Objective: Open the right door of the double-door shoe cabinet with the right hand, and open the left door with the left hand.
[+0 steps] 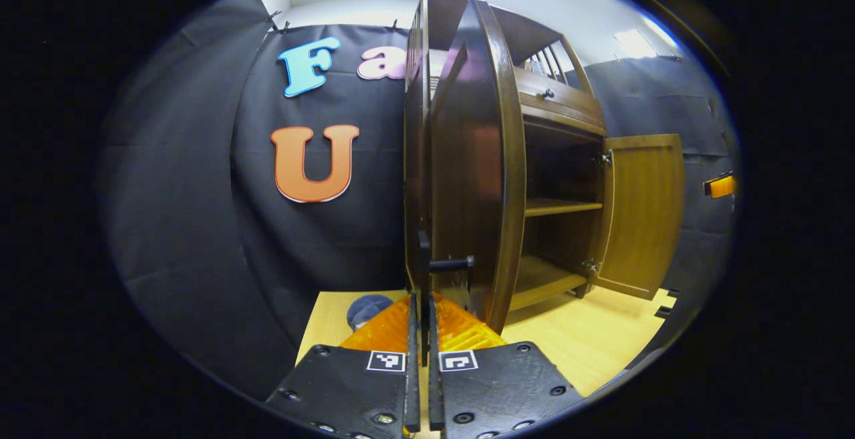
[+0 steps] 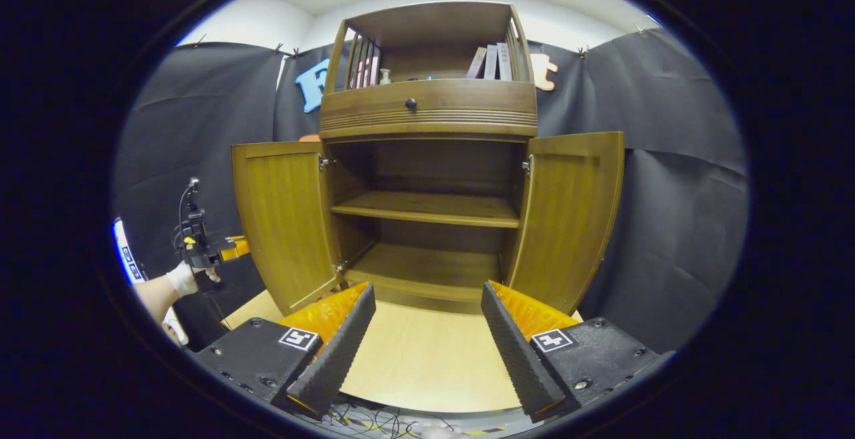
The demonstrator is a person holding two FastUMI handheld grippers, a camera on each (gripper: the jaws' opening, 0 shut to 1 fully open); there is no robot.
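Observation:
The brown shoe cabinet (image 2: 427, 111) stands with both doors swung wide. In the right gripper view its left door (image 2: 284, 218) and right door (image 2: 571, 218) flank the bare shelves. My right gripper (image 2: 427, 332) is open in front of the cabinet, nothing between its fingers. In the left gripper view the left door (image 1: 477, 158) is edge-on, with its black handle (image 1: 451, 264) sticking out. My left gripper (image 1: 422, 302) is shut on that handle's bar. The right door (image 1: 641, 212) hangs open beyond. The left gripper (image 2: 230, 248) also appears by the left door's outer face, held by a gloved hand (image 2: 182, 278).
Inside is a middle shelf (image 2: 427, 208), above it a drawer with a dark knob (image 2: 411, 103) and books (image 2: 491, 61) on top. The cabinet rests on a pale wooden board (image 2: 427, 365). A dark rounded object (image 1: 367, 309) lies on the board left of my left gripper. Cables (image 2: 387, 419) trail below.

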